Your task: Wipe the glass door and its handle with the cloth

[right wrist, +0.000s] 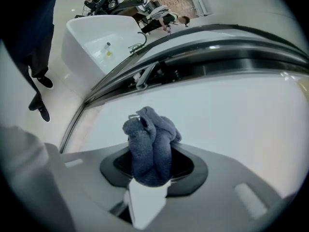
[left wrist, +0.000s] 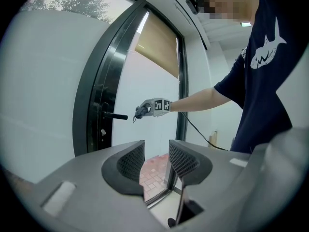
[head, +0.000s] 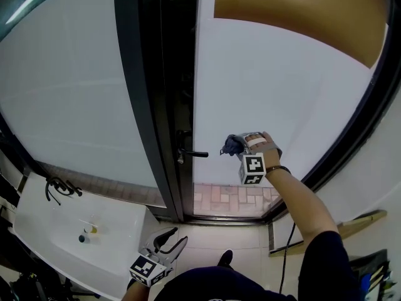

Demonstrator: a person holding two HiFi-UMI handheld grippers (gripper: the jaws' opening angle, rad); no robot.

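Head view looks steeply down a tall frosted glass door set in a dark frame. A tan blind hangs at 1 o'clock, and red brick paving shows through the clear strip at the door's foot. A second frosted pane fills 10 o'clock. A white basin with a black tap sits at 8 o'clock, and pale floor tiles lie at 6 o'clock.

The door's dark lever handle juts out near the picture's centre. The right arm is stretched forward, forearm bare. It holds the right gripper level with the handle, at its 3 o'clock side. That gripper's fingers are clamped on a bunched blue cloth, which bulges out toward the glass. The cloth lies just beside the handle's tip with a small gap between them. Whether it touches the pane cannot be told.

The left gripper hangs low at 7 o'clock, close to the body. Its fingers are parted and hold nothing.
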